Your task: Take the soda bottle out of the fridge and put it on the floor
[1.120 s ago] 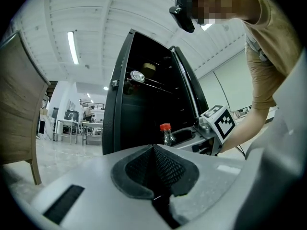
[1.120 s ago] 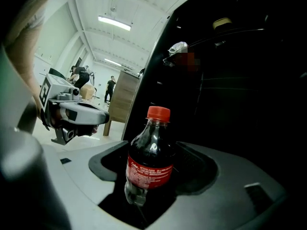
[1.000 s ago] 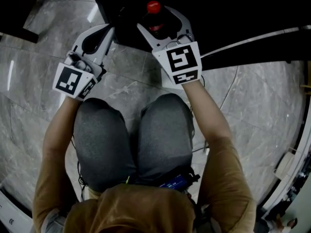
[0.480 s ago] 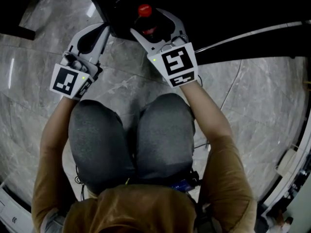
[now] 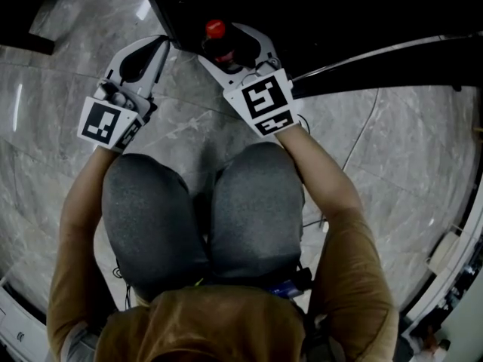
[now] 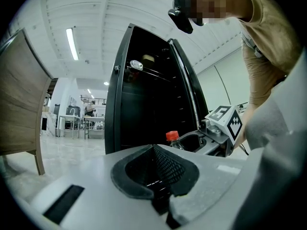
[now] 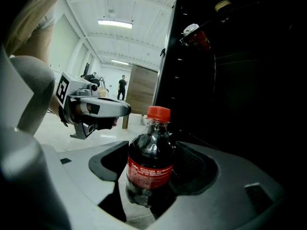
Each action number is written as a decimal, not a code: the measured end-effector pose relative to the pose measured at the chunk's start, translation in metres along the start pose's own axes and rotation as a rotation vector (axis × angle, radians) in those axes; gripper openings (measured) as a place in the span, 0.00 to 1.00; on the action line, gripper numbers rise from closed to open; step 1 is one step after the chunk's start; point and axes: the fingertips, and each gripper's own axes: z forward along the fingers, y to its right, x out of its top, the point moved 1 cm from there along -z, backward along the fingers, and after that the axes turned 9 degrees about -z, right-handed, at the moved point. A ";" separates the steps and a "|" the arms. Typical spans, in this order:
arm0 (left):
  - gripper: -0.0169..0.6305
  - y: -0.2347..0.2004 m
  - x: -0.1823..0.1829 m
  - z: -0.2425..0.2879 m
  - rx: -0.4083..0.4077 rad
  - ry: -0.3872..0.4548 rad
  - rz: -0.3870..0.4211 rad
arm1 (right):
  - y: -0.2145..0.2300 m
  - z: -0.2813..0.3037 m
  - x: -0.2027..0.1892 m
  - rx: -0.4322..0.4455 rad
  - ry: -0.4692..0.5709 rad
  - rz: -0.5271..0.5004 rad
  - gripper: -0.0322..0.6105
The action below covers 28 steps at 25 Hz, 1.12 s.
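Red-capped bottle: a clear plastic soda bottle of dark cola with a red label, standing upright at the lower centre of the right gripper view.
Bottle's place: top centre of the head view, at the edge of the dark fridge opening, above the grey floor; whether its base touches anything cannot be told.
Right gripper: its jaws are closed in against the bottle's lower body, one dark pad on each side, and the cap rises clear above them.
Left gripper: the jaws are together with nothing between them; it sits at the upper left of the head view, just beside the bottle and apart from it.
Black fridge: door open, interior dark; a red can with a silver top sits high inside, and the rest is too dim to name.
Grey marble-tile floor: spreads under both grippers.
Person's knees in grey trousers: centre of the head view, below the grippers.
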 end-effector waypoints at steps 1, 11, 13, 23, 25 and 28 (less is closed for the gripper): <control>0.03 0.000 -0.004 -0.001 0.002 -0.005 -0.003 | -0.002 0.001 -0.003 0.003 -0.002 0.004 0.51; 0.03 0.004 -0.036 -0.002 -0.004 -0.026 -0.030 | -0.029 0.012 -0.040 0.038 -0.040 0.037 0.51; 0.03 0.005 -0.044 -0.002 0.001 -0.029 -0.042 | -0.033 0.014 -0.046 0.041 -0.044 0.044 0.51; 0.03 0.005 -0.081 -0.007 0.026 -0.077 -0.072 | -0.048 0.023 -0.078 0.045 -0.089 0.070 0.51; 0.03 0.006 -0.087 -0.008 0.028 -0.089 -0.075 | -0.051 0.024 -0.085 0.046 -0.101 0.074 0.51; 0.03 0.005 -0.093 -0.008 0.034 -0.099 -0.064 | -0.057 0.026 -0.093 0.048 -0.109 0.074 0.51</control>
